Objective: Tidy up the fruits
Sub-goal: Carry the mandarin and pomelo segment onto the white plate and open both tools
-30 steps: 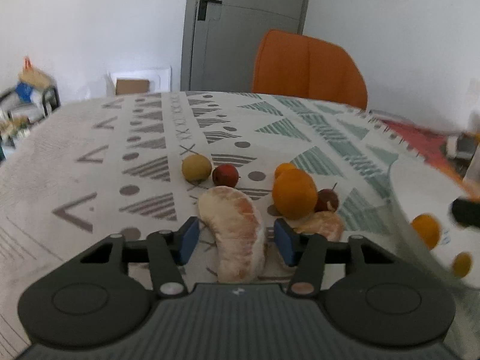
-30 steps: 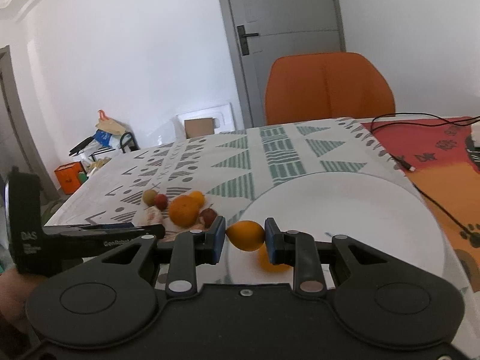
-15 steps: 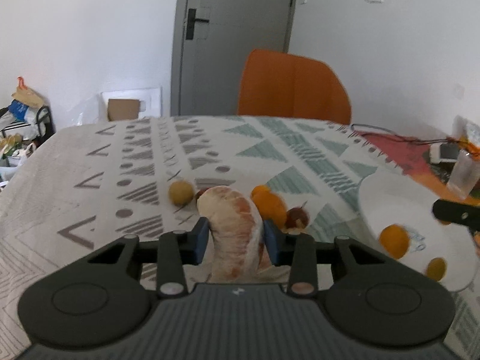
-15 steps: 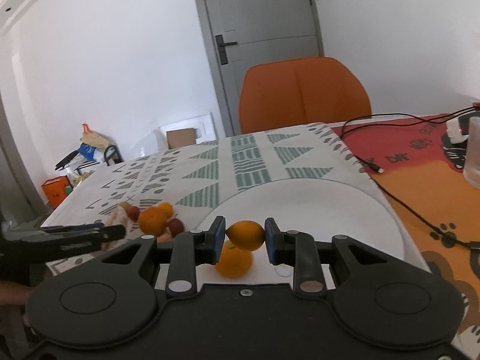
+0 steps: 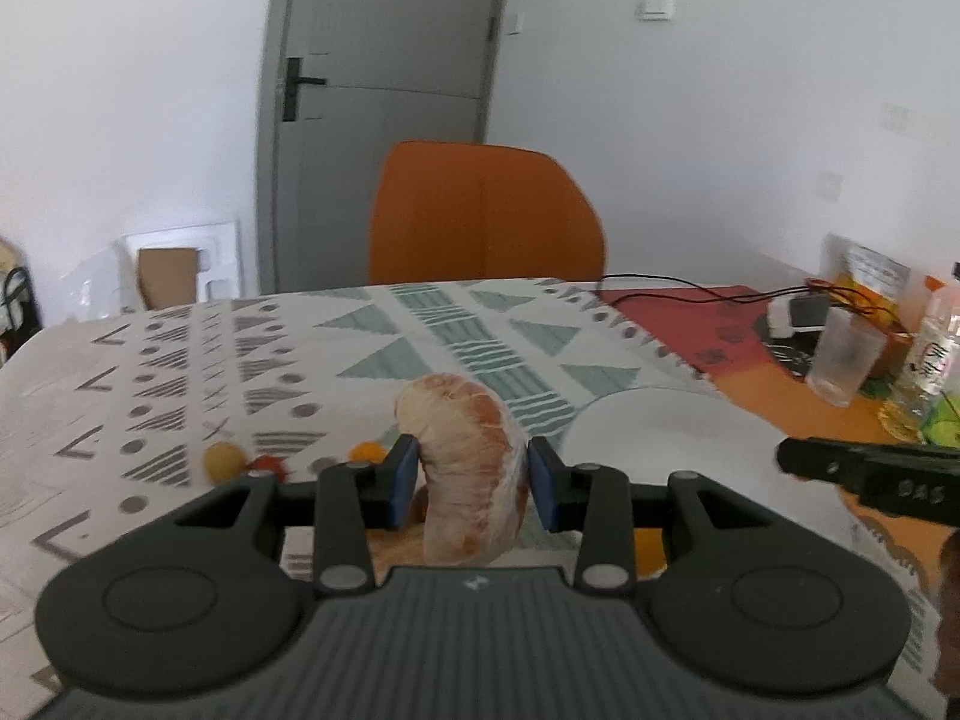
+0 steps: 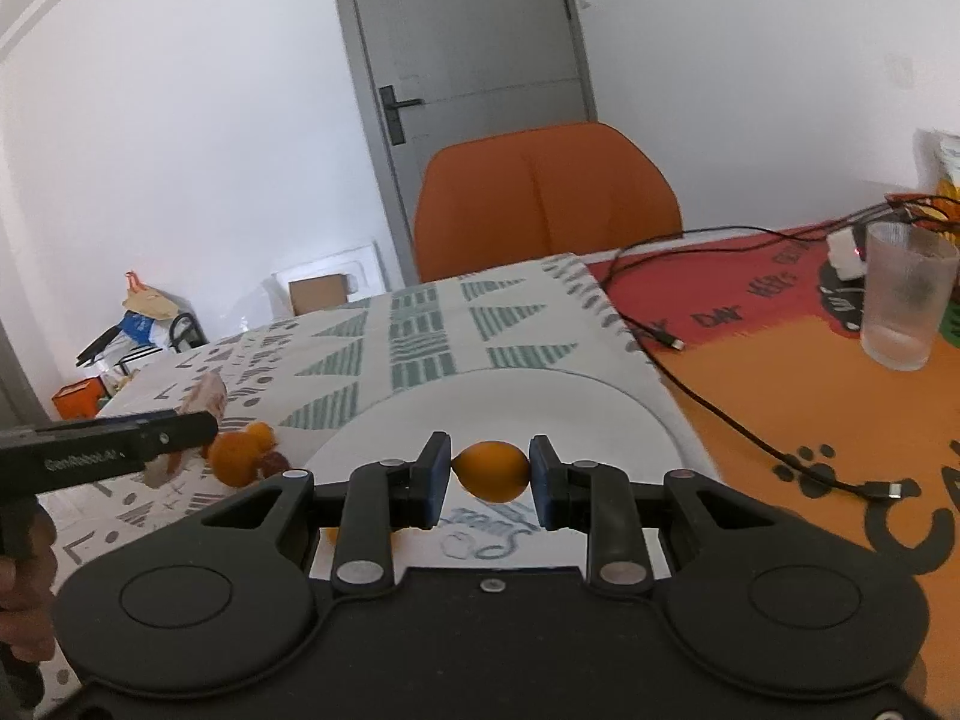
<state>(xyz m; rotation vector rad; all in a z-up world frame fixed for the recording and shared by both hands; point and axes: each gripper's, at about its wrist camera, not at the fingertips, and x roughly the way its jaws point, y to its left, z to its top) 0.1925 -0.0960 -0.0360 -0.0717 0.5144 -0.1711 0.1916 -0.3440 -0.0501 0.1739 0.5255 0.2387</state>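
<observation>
My left gripper [image 5: 471, 483] is shut on a peeled pomelo segment [image 5: 468, 468] and holds it above the patterned tablecloth, left of the white plate [image 5: 672, 438]. My right gripper [image 6: 491, 480] is shut on a small orange kumquat [image 6: 492, 471] above the white plate [image 6: 540, 402]. A pile of fruit lies on the cloth left of the plate: an orange [image 6: 235, 467], a small dark red fruit [image 6: 273, 462] and a yellow-brown round fruit [image 5: 221, 459]. The left gripper shows at the left edge of the right wrist view [image 6: 120, 453].
An orange chair [image 5: 483, 216] stands behind the table. A plastic cup [image 6: 906, 294], a bottle [image 5: 933, 354] and black cables [image 6: 720, 414] lie on the red and orange mat at the right. Another orange fruit [image 6: 331, 535] peeks out under my right gripper.
My left gripper has lifted the pomelo segment off the cloth and swung right towards the plate. My right gripper has moved further over the plate, still holding the kumquat.
</observation>
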